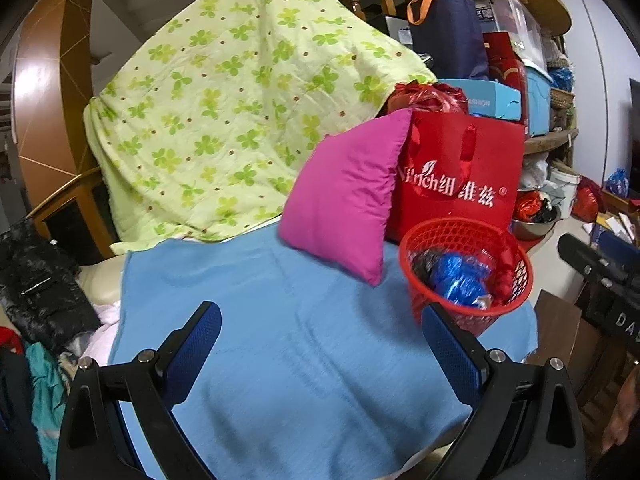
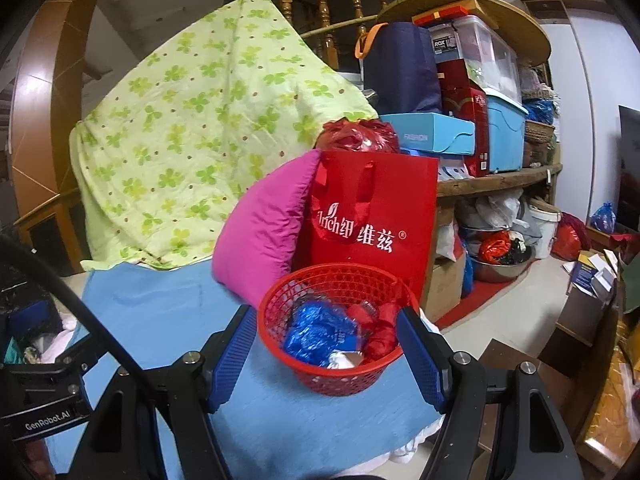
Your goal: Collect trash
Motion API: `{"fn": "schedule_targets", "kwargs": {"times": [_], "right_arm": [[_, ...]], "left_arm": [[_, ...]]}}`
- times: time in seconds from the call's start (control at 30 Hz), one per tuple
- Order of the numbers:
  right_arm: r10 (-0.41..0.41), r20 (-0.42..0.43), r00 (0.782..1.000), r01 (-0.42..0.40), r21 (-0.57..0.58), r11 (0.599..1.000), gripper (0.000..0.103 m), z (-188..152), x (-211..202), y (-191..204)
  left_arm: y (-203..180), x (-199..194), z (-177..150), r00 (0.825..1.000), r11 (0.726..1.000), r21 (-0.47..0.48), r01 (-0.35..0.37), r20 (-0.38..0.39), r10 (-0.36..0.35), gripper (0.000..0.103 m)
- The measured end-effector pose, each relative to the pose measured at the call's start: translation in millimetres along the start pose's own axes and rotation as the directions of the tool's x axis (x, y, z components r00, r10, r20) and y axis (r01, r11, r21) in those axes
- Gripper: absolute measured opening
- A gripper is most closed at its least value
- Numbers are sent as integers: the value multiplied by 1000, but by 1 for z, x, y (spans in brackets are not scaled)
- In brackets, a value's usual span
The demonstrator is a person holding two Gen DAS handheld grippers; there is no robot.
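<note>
Nearest the lens, right gripper [image 2: 326, 354] with jaws spread wide, blue pads flanking but not pressing the red plastic mesh basket [image 2: 334, 374] of crumpled blue foil wrappers [image 2: 316, 330], resting on the blue cloth-covered surface [image 2: 160, 304]. Left gripper [image 1: 320, 356] likewise spread, empty above the cloth. Best kept level; magenta cushion [image 2: 260, 236] and red paper bag [image 2: 376, 216] close behind.

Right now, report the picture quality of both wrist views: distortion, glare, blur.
Left wrist view: strong fisheye bending with black corners, glare on the orange panel, red basket slightly soft. Right wrist view: same barrel distortion, the stair railing curves, dim indoor light, the basket fairly sharp.
</note>
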State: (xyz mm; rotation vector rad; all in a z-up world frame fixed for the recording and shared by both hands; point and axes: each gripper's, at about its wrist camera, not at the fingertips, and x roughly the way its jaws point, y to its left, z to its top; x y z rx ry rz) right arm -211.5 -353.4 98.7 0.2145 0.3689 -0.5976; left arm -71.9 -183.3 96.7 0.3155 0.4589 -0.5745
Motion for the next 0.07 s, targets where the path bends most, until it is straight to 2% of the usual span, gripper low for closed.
{"fn": "schedule_targets", "kwargs": {"times": [0.07], "right_arm": [[6,-1,1000,-6,1,1000,75,1,7,1]], "left_arm": [[1,6,2,1000,1000,-6,11,10,-11,100]]}}
